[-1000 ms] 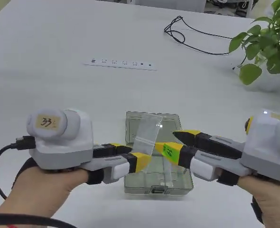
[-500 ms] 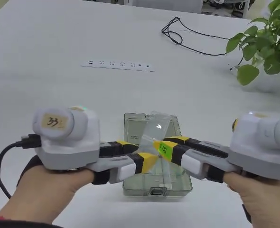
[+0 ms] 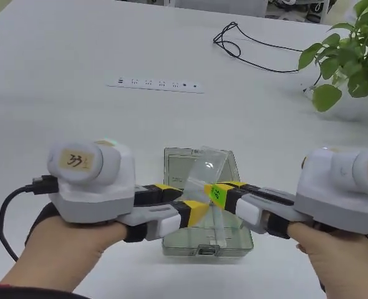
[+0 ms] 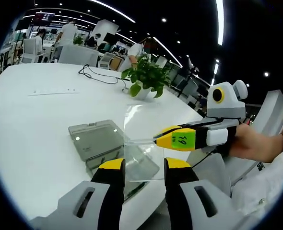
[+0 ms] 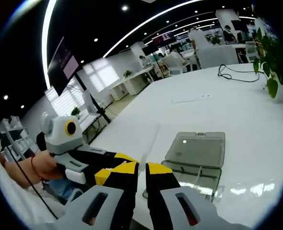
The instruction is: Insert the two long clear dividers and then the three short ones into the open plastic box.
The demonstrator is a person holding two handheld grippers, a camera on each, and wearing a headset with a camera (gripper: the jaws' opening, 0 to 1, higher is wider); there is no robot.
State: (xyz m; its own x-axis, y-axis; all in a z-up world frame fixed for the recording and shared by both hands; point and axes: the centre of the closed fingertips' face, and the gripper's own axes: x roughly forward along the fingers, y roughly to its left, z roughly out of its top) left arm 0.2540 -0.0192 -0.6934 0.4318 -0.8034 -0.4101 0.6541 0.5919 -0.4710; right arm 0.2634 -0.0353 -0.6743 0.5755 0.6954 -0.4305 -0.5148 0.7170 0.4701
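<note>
My right tongs [image 5: 140, 168] clamp a clear divider [image 3: 204, 171] tilted over the open box [image 3: 234, 246], my left tongs [image 4: 141, 165] apart beside it; next I'd stand it upright and press it in.

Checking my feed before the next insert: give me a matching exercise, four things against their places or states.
Things: 1 clear plastic divider; 2 translucent grey plastic box; 3 white power strip; 4 green potted plant.
States: a far centre; b pinched in the right gripper; c far right edge; d lid laid open.
Pairs: 1-b; 2-d; 3-a; 4-c.
</note>
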